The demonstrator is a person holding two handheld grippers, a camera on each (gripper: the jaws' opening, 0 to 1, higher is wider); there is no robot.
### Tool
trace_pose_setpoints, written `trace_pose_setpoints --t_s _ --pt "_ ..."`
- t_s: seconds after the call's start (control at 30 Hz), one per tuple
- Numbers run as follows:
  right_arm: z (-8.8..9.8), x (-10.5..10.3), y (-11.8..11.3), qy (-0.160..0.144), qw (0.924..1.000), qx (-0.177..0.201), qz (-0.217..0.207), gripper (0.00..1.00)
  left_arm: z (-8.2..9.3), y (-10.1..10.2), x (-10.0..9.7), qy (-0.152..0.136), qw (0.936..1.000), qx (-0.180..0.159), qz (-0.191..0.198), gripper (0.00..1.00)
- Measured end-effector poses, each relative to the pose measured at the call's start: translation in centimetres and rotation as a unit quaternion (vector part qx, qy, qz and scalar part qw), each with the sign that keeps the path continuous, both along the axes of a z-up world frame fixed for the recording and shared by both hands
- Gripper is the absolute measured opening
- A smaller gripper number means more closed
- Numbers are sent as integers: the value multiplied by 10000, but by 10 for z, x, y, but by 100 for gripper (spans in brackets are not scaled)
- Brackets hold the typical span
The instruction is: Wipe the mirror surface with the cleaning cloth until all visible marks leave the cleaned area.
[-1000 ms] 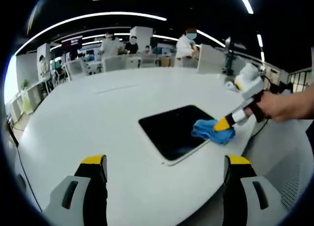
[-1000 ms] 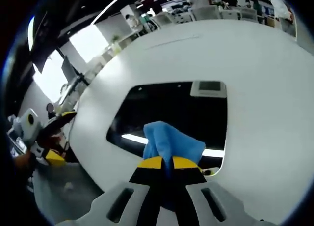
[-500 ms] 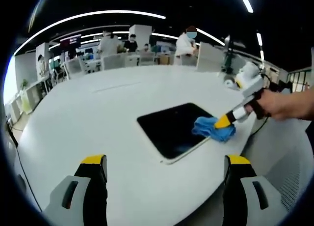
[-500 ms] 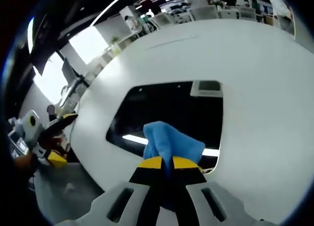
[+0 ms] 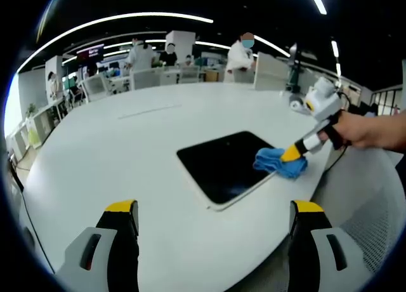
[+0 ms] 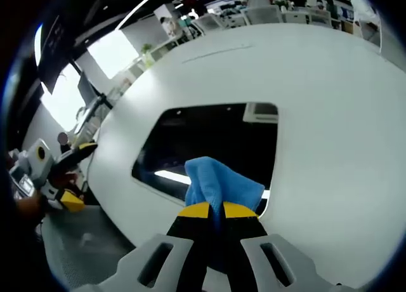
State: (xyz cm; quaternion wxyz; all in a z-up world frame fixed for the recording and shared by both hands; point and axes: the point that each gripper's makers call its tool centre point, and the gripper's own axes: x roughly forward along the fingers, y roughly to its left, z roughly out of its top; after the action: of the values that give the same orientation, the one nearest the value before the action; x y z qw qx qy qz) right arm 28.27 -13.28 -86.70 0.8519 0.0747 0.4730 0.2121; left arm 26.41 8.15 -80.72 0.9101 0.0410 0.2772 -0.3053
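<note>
Right gripper (image 6: 210, 209) pinching cloth (image 6: 219, 185) at mirror (image 5: 222, 165) edge — could slip off; left gripper (image 5: 214, 209) spread, idle.

The left gripper (image 5: 212, 217) has two pale grey jaws with black inner faces, yellow tips and a dark slot in each. The right gripper (image 6: 212, 211) matches: grey slotted jaws, black pads, yellow tips.
</note>
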Motion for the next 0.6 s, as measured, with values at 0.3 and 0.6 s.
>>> trace_pose_setpoints --t_s 0.3,0.6 --pt "0 0 -12 80 9996 64 -279 0 0 1 0 0 10000 -6 10 99" --pt "0 -1 -20 79 9990 -36 -436 0 0 1 1 -12 10000 -16 36 99"
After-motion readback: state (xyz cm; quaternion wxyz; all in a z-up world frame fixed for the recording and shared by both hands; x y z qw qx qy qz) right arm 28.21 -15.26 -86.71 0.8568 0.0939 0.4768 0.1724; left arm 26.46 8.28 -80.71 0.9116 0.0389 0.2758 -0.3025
